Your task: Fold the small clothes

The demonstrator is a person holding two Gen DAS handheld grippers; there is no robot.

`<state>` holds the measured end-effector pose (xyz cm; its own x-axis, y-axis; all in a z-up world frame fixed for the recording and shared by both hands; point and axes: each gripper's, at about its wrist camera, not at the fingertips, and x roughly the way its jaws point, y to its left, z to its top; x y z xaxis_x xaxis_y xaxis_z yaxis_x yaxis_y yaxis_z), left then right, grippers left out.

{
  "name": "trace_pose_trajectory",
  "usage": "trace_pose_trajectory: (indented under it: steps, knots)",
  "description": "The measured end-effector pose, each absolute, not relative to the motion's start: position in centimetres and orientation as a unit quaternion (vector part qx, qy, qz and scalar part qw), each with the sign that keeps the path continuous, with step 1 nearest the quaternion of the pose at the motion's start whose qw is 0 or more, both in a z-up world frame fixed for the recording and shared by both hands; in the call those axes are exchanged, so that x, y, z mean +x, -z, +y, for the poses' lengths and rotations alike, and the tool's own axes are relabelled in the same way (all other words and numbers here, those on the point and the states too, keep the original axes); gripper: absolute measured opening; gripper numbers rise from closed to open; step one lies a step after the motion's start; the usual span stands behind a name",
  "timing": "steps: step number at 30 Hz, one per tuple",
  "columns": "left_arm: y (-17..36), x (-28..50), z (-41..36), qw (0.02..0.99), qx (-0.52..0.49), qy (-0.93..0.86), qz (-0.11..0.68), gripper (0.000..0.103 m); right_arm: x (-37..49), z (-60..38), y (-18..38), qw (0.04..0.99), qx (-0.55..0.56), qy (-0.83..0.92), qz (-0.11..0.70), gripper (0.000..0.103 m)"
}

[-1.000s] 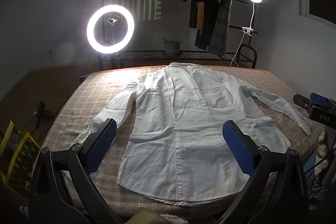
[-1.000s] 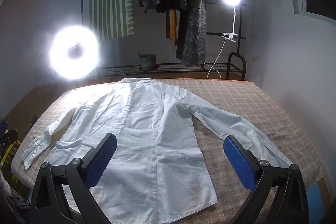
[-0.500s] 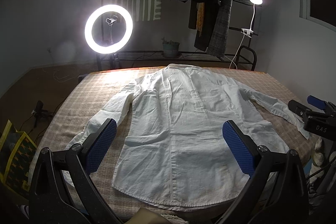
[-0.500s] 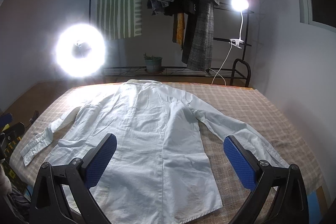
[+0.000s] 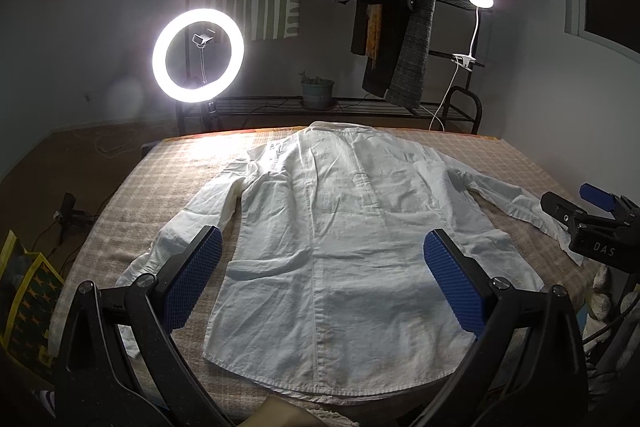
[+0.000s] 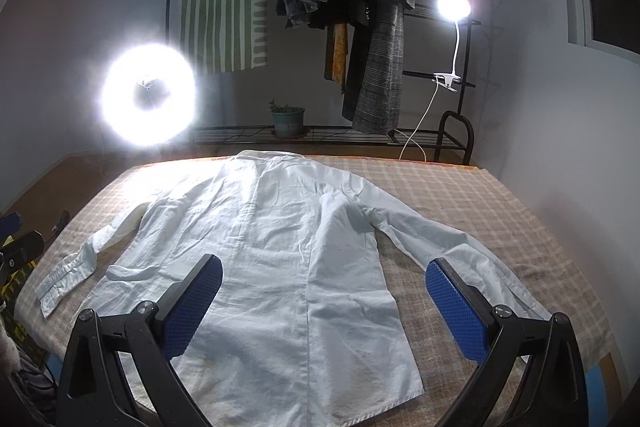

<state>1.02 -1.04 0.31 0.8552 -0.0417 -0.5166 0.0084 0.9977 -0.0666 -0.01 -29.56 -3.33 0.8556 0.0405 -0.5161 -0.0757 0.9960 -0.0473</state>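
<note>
A white shirt [image 5: 340, 227] lies spread flat, back up, on a bench [image 6: 500, 203] covered with a checked cloth, collar at the far edge toward the ring light [image 5: 198, 55] and hem at the near edge, so its long axis runs straight away from both cameras. The left hand-held gripper [image 5: 324, 283] hangs above the near hem with its jaws wide apart and nothing between them; the shirt's body lies directly ahead of it and below. The right hand-held gripper [image 6: 324, 301] is likewise spread wide and empty, above the hem's right part, with the right sleeve [image 6: 452, 247] slanting outward just past its right finger. That sleeve is clearly nearer the right gripper, and the left sleeve [image 5: 192, 223] lies beside the left gripper's left finger, so each side probably takes its own sleeve first. The left wrist view shows the whole hem line and the right gripper at the cuff's end of the right sleeve; the right wrist view alone shows the left sleeve's cuff [image 6: 56, 283] fully, lying flat near the bench's left edge.
</note>
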Motion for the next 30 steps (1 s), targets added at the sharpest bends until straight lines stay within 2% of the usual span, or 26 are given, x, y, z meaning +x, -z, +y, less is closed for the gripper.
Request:
trace_pose_trajectory:
  steps: [30]
  knots:
    - [0.8,1.3,-0.4,0.960,-0.029,0.006,0.277,0.102,-0.1,-29.7,2.9,0.963,-0.015,-0.039,0.266,0.103]
